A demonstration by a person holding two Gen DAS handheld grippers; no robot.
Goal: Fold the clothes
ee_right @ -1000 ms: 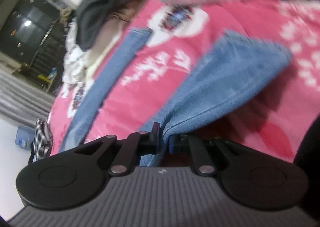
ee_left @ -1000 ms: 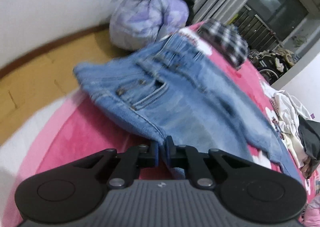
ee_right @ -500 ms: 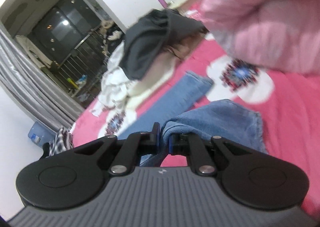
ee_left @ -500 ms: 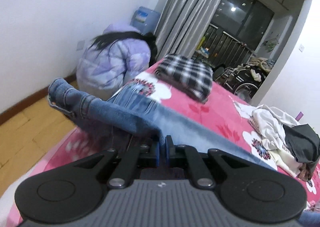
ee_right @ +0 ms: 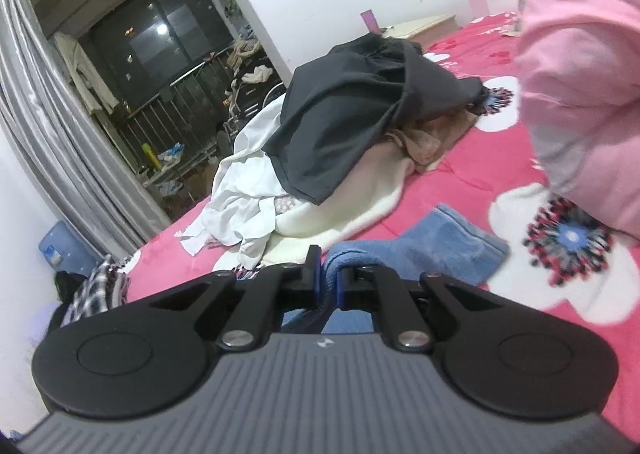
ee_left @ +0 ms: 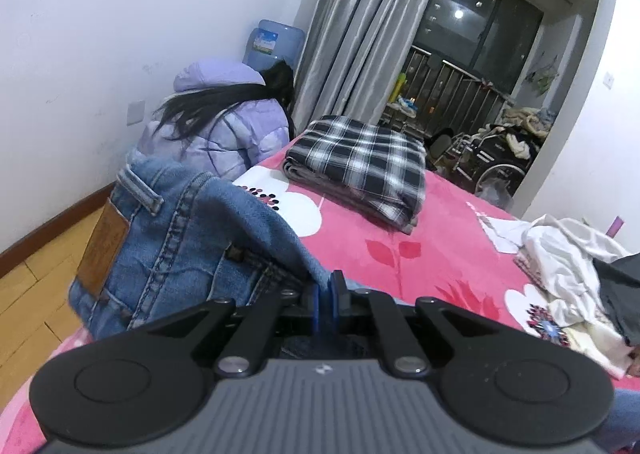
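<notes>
A pair of blue jeans hangs from my left gripper, which is shut on the denim near the waistband; the brown leather patch and belt loops face the left wrist view. My right gripper is shut on a leg end of the same jeans, whose cuff lies folded on the pink floral bedspread. The stretch of denim between the two grippers is hidden below the gripper bodies.
A folded plaid garment lies on the bed's far side. A heap of white and dark grey clothes sits mid-bed, also the white clothes. A pink quilt bulges at right. A person in a lilac jacket crouches by the wall.
Both grippers have lifted and tilted up with the jeans. The waistband now hangs bunched at my left; the leg end has doubled over near my right gripper.
</notes>
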